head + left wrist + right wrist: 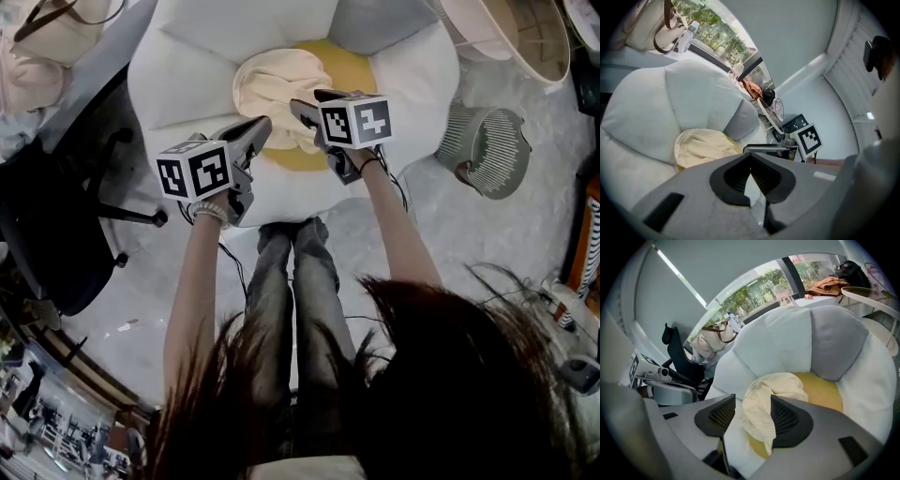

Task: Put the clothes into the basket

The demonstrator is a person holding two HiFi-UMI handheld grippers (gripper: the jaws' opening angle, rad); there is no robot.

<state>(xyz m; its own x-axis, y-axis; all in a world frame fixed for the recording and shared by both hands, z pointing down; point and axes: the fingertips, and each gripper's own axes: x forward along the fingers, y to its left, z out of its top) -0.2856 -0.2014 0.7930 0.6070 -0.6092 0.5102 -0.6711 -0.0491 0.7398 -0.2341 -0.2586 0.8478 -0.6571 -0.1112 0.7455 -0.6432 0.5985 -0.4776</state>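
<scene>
A large flower-shaped cushion (187,84) is set on the pale floor (469,244). It is made up of white petals, one grey petal (375,23) and a round yellow centre (352,70). A crumpled cream waffle-knit cloth (277,84) is laid on the yellow centre, spread over its left part and onto the white petals beside it. Right of the cushion, a grey-green slatted basket (487,150) is seen on the floor, apart from it. Left of the cushion, a black office chair (66,216) is placed.

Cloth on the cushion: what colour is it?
The cloth is cream; right gripper view shows it best.

A crumpled cream cloth (274,84) lies on the flower-shaped cushion's (178,75) yellow centre.
</scene>
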